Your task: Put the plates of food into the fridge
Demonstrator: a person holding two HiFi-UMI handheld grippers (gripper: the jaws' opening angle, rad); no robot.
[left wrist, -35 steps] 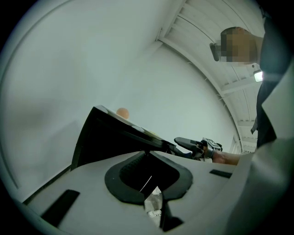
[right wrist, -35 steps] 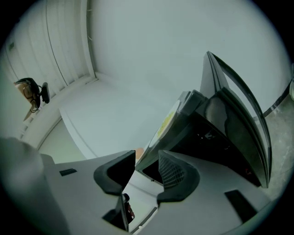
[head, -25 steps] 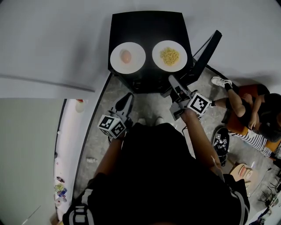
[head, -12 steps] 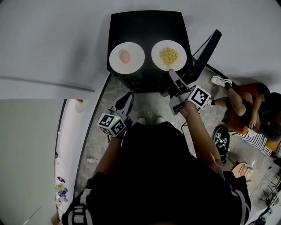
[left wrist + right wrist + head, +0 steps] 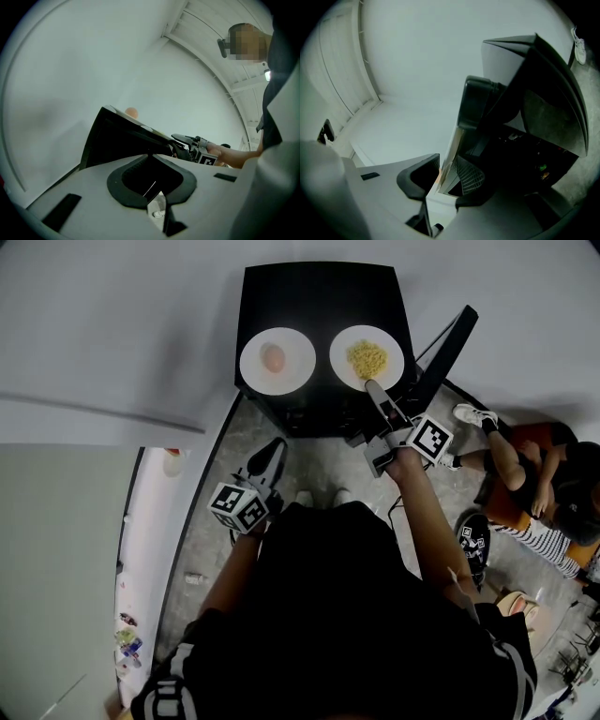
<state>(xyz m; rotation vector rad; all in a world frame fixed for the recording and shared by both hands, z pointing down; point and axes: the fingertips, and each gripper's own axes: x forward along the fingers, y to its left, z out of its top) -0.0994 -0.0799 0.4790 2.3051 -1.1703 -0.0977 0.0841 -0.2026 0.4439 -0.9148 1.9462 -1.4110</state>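
Now the round white plate of yellow noodles [image 5: 343, 351] sits on the black square counter [image 5: 319, 296], straight ahead of the right gripper [image 5: 373, 387]. Its thin smooth rim lies edge-on between the parted fingers [image 5: 469, 180], which have just been closing but don't pinch yet. The left gripper [image 5: 271, 454] hangs low, fingers together and empty, well apart from the white plate with a pale round lump [image 5: 255, 367].

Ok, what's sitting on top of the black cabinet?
Two white plates side by side: the left plate holds a small pinkish egg-like item, the right plate a heap of yellow noodles. The cabinet top beneath them is covered.
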